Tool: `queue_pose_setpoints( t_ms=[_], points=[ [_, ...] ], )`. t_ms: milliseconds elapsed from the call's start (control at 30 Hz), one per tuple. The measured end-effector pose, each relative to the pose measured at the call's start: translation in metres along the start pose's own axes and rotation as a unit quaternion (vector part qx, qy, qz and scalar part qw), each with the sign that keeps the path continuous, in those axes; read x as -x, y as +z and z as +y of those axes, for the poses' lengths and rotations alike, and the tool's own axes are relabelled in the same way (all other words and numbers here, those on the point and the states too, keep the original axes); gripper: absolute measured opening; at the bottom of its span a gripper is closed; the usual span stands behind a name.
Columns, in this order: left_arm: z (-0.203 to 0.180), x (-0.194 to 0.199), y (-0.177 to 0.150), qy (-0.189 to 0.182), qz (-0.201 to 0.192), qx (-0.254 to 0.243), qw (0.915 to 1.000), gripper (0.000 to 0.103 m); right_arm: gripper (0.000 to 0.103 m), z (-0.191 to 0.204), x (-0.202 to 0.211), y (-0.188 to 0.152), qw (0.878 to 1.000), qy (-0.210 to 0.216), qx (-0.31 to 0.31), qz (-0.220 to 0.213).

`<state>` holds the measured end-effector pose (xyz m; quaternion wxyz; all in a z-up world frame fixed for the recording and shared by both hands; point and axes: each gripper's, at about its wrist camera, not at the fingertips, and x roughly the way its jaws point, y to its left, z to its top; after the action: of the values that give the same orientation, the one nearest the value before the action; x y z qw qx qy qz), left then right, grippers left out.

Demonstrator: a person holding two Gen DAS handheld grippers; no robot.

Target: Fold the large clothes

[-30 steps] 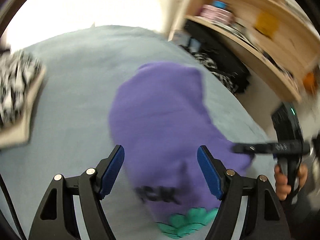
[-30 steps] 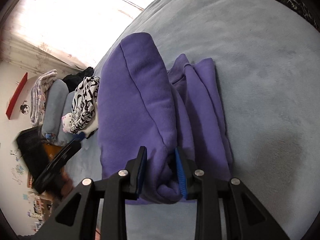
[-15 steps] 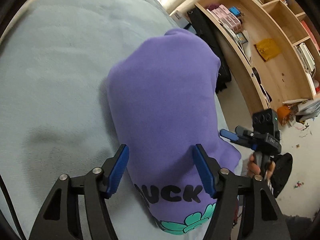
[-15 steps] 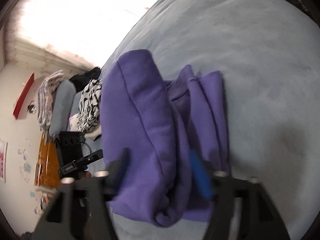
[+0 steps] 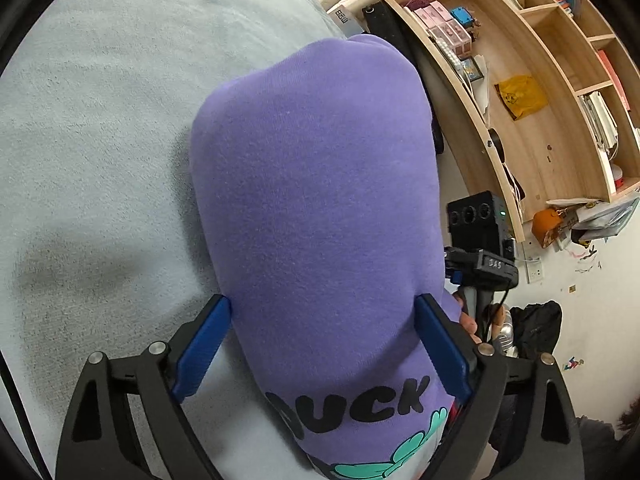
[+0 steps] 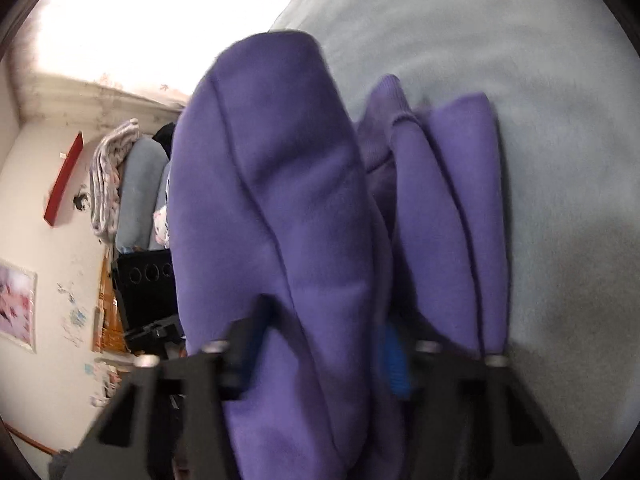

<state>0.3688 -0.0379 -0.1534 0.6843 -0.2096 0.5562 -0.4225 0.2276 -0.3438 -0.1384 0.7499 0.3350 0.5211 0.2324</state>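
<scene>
Left gripper [image 5: 322, 344] opening wide astride the folded purple sweatshirt [image 5: 316, 200] on the grey blanket [image 5: 100, 140]; right gripper [image 6: 320, 348] closing on its bunched edge; wooden shelves [image 5: 532, 120] at two o'clock

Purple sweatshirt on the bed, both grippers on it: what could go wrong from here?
The left gripper is opening around the purple sweatshirt, so that side may slump. The right gripper is closing on one thick roll only; the loose folds beside it could be left behind or unfold on the grey bedcover.
</scene>
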Motion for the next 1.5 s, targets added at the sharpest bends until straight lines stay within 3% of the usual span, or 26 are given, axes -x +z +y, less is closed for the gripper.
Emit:
queue_pose_setpoints(
  t_ms=[133,267,333,400,500,567,700,767,900,1067,1200,1300,1367,1500],
  points=[
    [-0.016,0.003,-0.001,0.035,-0.004,-0.018,0.9992,0.091,0.02,0.028,0.029,-0.012,0.996,-0.044,0.058,-0.044],
    [-0.057,-0.009,0.0,0.119,-0.006,-0.053,0.9915,0.09,0.019,0.055,0.069,-0.022,0.985,-0.11,0.097,-0.096],
    [-0.077,-0.019,0.001,0.166,-0.006,-0.07,0.9837,0.09,0.019,0.056,0.072,-0.027,0.976,-0.16,0.113,-0.099],
    [-0.091,-0.032,0.002,0.208,-0.003,-0.08,0.9749,0.09,0.019,0.039,0.061,-0.026,0.974,-0.191,0.09,-0.08],
    [-0.105,-0.055,-0.001,0.268,-0.004,-0.105,0.9575,0.09,0.023,0.004,0.03,-0.025,0.976,-0.206,0.048,-0.052],
    [-0.109,-0.066,-0.003,0.3,-0.009,-0.114,0.947,0.092,0.027,-0.01,0.023,-0.029,0.976,-0.203,0.03,-0.07],
    [-0.114,-0.063,-0.002,0.285,-0.018,-0.103,0.9528,0.093,0.036,-0.024,0.034,-0.033,0.981,-0.174,-0.005,-0.081],
    [-0.112,-0.056,-0.004,0.27,-0.022,-0.102,0.9571,0.093,0.045,-0.021,0.038,-0.034,0.979,-0.188,-0.002,-0.081],
    [-0.097,-0.028,-0.002,0.231,-0.03,-0.096,0.9678,0.093,0.047,-0.013,0.039,-0.032,0.978,-0.194,0.007,-0.071],
    [-0.076,0.013,0.009,0.2,-0.084,-0.07,0.9736,0.093,0.051,-0.001,0.032,-0.023,0.976,-0.208,0.024,-0.058],
    [-0.048,0.016,0.028,0.177,-0.075,-0.017,0.9812,0.093,0.056,0.018,0.048,-0.016,0.971,-0.221,0.045,-0.085],
    [-0.036,0.011,0.035,0.157,-0.07,-0.001,0.9851,0.093,0.068,0.025,0.067,0.003,0.973,-0.184,0.048,-0.127],
    [-0.03,0.007,0.04,0.139,-0.075,0.01,0.9874,0.093,0.069,0.023,0.071,0.018,0.976,-0.157,0.041,-0.144],
    [-0.021,0.0,0.045,0.119,-0.077,0.021,0.9897,0.093,0.069,0.01,0.059,0.056,0.987,-0.089,0.024,-0.133]
  ],
)
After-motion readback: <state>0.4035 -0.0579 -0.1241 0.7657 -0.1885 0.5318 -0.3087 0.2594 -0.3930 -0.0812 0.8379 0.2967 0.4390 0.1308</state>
